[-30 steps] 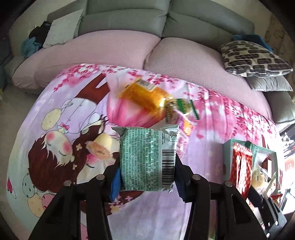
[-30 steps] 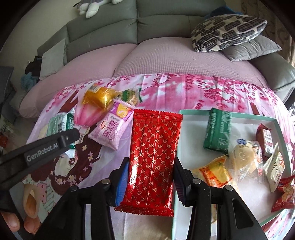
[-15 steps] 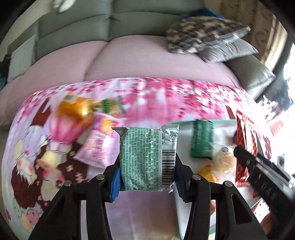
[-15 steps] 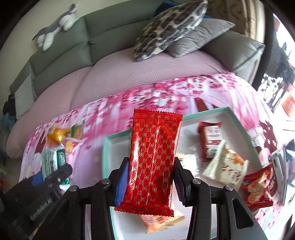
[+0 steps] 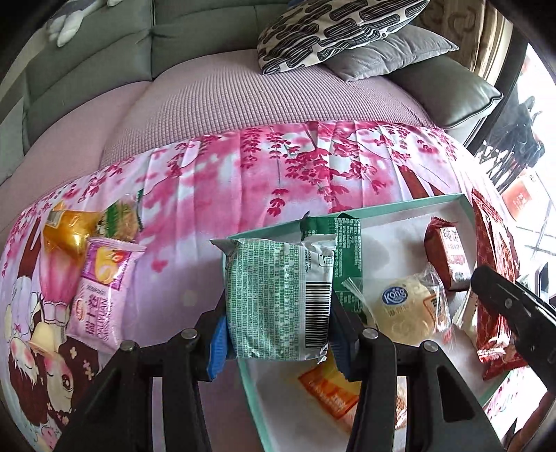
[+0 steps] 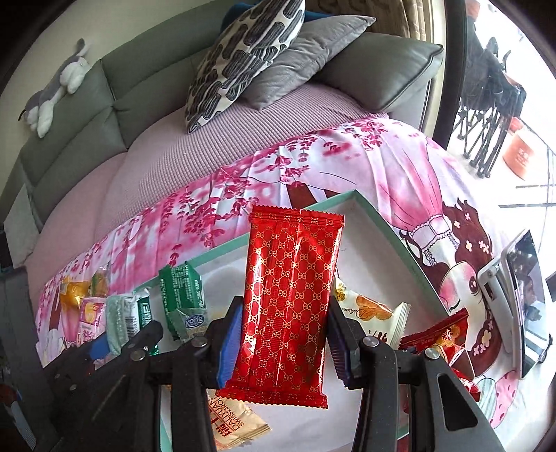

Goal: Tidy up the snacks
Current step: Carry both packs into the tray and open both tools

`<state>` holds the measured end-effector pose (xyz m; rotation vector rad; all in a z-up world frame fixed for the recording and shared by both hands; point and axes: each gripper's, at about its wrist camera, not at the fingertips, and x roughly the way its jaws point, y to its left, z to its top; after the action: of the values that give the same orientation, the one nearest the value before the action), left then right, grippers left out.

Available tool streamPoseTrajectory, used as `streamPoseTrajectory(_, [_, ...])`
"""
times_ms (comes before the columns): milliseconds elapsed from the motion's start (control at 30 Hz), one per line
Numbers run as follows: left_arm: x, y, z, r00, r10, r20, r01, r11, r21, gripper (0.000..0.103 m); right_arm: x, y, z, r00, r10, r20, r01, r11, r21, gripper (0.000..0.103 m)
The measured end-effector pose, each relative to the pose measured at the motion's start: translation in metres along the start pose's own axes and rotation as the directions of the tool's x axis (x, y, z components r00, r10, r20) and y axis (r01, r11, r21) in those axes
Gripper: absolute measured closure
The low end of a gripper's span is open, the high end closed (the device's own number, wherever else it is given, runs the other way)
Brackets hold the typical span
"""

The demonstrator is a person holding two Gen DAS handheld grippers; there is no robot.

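Left tongs (image 5: 278,333) clamped on green-white packet (image 5: 278,299), held over teal tray's (image 5: 399,206) left rim. Right tongs (image 6: 283,342) clamped on red patterned packet (image 6: 290,306), above tray's middle. Only left view shows pink packet (image 5: 100,285) and gold packet (image 5: 67,231) clearly, loose on the cloth left of tray. Tray holds dark green packet (image 5: 347,240), Kong pastry (image 5: 403,306), red snack (image 5: 448,250); far corner bare.

From the left wrist we look forward and down along our fingers (image 5: 217,342), close over the tray (image 5: 392,208) edge, sofa (image 5: 243,90) beyond the fingertips. From the right wrist we face the same way, close above the tray (image 6: 385,222), sofa (image 6: 215,149) ahead. Both views share tray, cloth (image 5: 243,174) and patterned cushion (image 5: 333,31).
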<state>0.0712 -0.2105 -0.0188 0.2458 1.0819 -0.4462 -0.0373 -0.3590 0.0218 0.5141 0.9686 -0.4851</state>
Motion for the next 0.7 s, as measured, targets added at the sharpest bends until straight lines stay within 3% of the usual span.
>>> streamPoseTrajectory(533, [0.012, -0.014, -0.008, 0.997, -0.07, -0.036, 0.07, 0.998, 0.003, 0.052, 0.013, -0.008, 0.0, 0.999, -0.015, -0.048, 0.015, 1.0, 0.009, 0.053])
streamPoseTrajectory(700, [0.009, -0.011, -0.009, 0.997, -0.066, -0.043, 0.066, 0.998, -0.01, 0.044, 0.012, -0.006, 0.001, 0.999, -0.015, -0.047, 0.015, 1.0, 0.003, 0.053])
